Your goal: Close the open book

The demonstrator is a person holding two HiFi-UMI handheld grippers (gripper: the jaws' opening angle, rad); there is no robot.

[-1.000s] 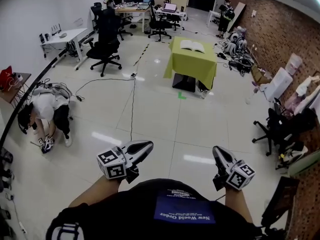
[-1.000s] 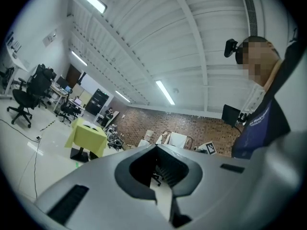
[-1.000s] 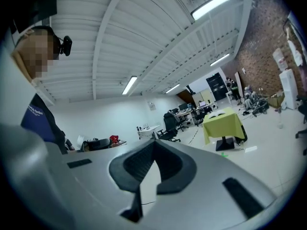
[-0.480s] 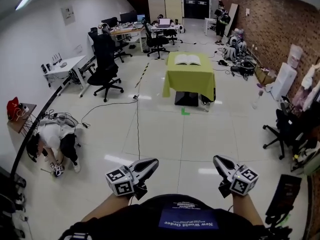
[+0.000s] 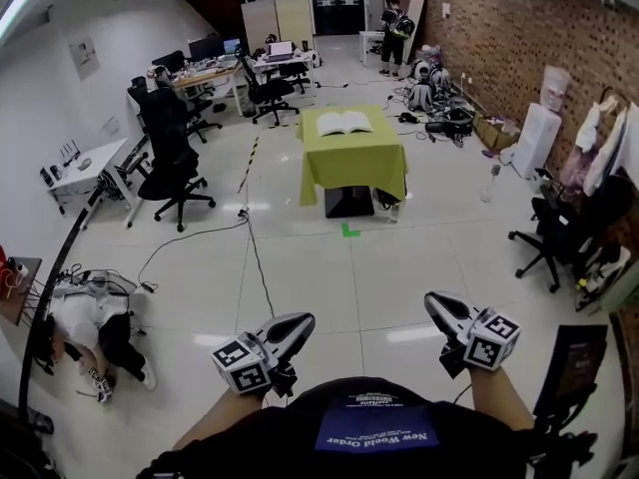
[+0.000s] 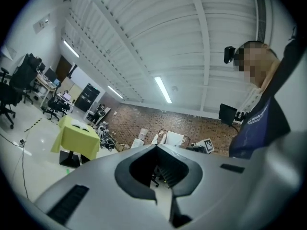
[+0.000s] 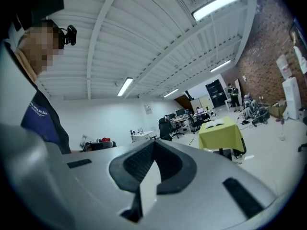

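Green-draped table [image 5: 351, 163] with open book [image 5: 344, 123] slightly nearer, shifted left, crouching person [image 5: 85, 329] lower in view

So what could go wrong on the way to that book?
The book lies open on the green table far across the room. A black cable runs along the floor just left of the path, so a foot could catch it. The left gripper and the right gripper both have shut fingers, so a clumsy push might crease a page.
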